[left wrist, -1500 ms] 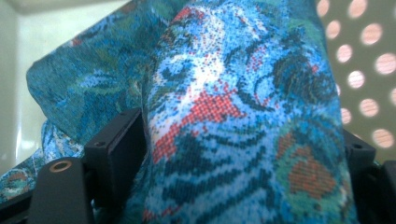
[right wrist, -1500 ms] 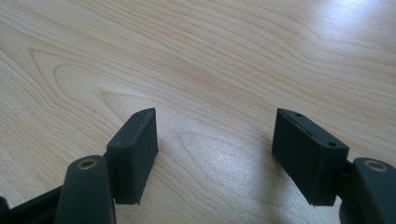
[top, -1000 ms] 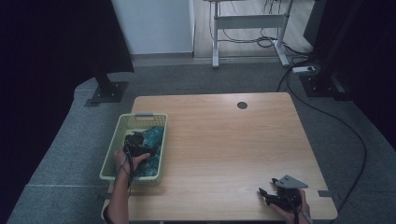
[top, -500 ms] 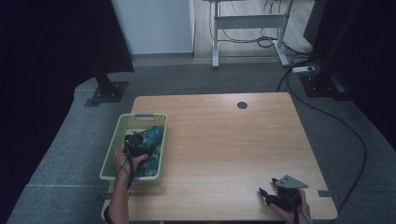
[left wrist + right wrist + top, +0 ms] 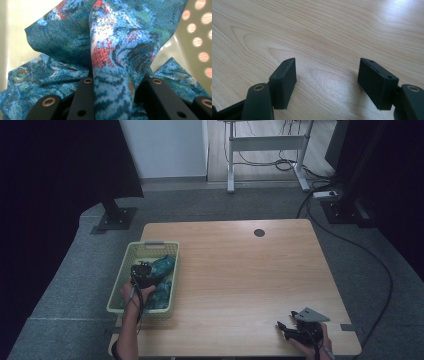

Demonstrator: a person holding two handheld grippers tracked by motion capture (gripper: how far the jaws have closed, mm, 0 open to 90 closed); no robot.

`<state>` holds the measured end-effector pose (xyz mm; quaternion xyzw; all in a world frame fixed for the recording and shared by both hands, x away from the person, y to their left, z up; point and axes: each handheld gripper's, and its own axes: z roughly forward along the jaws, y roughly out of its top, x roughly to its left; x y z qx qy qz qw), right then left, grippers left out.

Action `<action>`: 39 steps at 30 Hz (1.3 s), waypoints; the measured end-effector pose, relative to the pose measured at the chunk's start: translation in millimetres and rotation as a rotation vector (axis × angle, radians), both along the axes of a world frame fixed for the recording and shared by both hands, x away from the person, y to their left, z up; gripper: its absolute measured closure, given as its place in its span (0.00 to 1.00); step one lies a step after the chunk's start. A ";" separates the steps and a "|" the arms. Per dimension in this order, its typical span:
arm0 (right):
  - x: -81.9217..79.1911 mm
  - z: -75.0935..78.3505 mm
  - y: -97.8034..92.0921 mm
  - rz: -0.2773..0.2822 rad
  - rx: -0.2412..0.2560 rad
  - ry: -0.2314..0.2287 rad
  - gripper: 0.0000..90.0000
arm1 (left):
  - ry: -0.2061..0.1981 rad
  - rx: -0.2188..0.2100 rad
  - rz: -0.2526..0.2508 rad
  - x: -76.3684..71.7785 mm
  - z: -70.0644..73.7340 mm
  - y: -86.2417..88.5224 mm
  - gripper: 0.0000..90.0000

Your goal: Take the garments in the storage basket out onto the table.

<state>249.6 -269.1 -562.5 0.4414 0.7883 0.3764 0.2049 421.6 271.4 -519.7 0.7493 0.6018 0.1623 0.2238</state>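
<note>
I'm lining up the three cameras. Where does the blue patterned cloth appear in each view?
High view: the blue patterned cloth lies in the green basket, left of centre, under the left gripper.
Left gripper view: the cloth bunches between the jaws, a fold rising at centre.
Right gripper view: bare wooden table; no cloth.
Shared landmark: the basket's pale perforated wall.

Light wood worktop (image 5: 240,270) centre frame, grey carpet floor (image 5: 75,280) around, white wall (image 5: 165,145) top, cables (image 5: 350,240) right.

Blue-green patterned cloth (image 5: 110,47) with red flecks, crumpled in pale green basket (image 5: 123,270), one fold raised upright
</note>
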 end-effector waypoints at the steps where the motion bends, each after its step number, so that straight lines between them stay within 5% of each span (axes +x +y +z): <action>1: 0.0 0.0 0.0 0.000 0.000 0.000 0.34 | 0.003 -0.005 0.002 0.1 0.2 0.1 0.81; 12: -0.3 -0.1 -0.1 -0.001 0.001 -0.001 0.34 | 0.007 0.036 -0.044 -2.9 6.4 -5.6 0.84; 24: -0.3 -0.1 -0.2 -0.001 0.001 -0.001 0.34 | -0.141 -0.047 -0.074 -16.3 28.0 -2.6 0.86; 32: -0.3 -0.1 -0.1 0.000 0.001 -0.001 0.34 | -0.198 -0.080 -0.107 -27.2 55.9 -4.6 0.86; 39: -0.3 -0.1 -0.1 0.000 0.001 -0.001 0.34 | -0.223 -0.128 -0.097 -34.3 59.1 0.1 0.86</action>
